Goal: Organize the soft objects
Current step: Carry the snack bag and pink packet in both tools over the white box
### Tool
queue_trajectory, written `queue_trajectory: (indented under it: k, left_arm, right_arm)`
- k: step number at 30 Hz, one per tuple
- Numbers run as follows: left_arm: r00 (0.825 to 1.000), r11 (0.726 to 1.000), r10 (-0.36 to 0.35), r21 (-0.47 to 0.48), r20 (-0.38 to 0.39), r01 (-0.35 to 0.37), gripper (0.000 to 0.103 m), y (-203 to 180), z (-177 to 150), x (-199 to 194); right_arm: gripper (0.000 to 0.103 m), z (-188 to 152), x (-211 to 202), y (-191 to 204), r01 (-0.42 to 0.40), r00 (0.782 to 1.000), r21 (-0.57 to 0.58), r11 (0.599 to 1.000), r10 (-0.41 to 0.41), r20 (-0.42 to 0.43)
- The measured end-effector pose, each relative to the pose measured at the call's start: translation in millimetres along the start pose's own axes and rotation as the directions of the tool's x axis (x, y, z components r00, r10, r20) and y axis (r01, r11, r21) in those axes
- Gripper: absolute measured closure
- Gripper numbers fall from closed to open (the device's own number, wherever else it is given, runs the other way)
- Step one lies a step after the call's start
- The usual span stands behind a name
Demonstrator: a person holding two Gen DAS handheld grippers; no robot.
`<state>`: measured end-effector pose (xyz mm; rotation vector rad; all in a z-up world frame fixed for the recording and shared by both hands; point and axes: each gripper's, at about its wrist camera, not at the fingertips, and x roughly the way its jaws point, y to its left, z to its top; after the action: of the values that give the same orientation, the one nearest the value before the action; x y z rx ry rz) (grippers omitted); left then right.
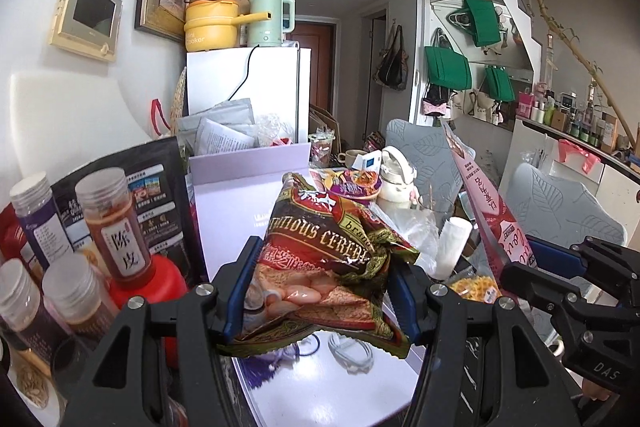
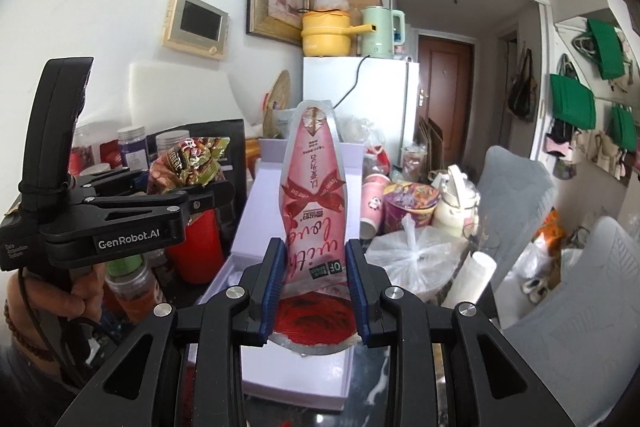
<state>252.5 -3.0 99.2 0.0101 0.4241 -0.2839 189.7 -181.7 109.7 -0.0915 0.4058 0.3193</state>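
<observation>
**Two packets in the air over the open box**

Nearest: left gripper [image 1: 320,291] clamped on a crumpled cereal bag [image 1: 328,251]; right gripper [image 2: 312,283] clamped on the base of a pink pouch [image 2: 312,195], upright. Both hang above the lilac box [image 2: 296,379]. Best lowered one at a time, laid flat, released only once resting.

Only the right view shows the hand [image 2: 76,291] on the left handle; only the left view shows cables [image 1: 352,347] in the box.
</observation>
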Motion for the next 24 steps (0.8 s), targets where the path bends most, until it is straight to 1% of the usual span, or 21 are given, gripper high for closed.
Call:
queue_trajectory:
  k: [3,7,13,20,22,24]
  left_arm:
    - [1.0,1.0,0.02,0.01,0.013,-0.02,0.045,1.6,6.9,8.9]
    - [0.999,0.999,0.039,0.003,0.004,-0.039,0.045,7.3,7.8,24.4]
    - [0.997,0.998,0.055,-0.032,-0.052,-0.056,0.045,19.8,-2.7,53.6]
    - [0.991,0.996,0.07,-0.039,-0.113,-0.074,0.045,29.3,-16.5,82.2]
    - [0.987,0.996,0.073,-0.032,-0.14,-0.078,0.045,29.6,-19.6,91.9]
    - [0.986,0.996,0.078,-0.023,-0.151,-0.082,0.045,30.2,-22.3,98.1]
  right_arm:
    - [0.073,6.0,12.9,-4.0,-0.004,1.0,0.009,1.0,0.004,0.006]
    - [0.073,9.8,31.7,-7.2,-0.018,1.0,0.021,1.0,0.017,0.003]
    - [0.073,3.8,59.8,-7.6,-0.034,0.999,0.035,0.999,0.035,-0.034]
    - [0.072,-6.5,89.6,-14.2,-0.032,0.995,0.045,0.998,0.036,-0.094]
    - [0.072,-9.5,97.1,-14.9,-0.03,0.993,0.039,0.999,0.034,-0.115]
    - [0.072,-11.2,103.0,-17.5,-0.031,0.991,0.046,0.998,0.036,-0.128]
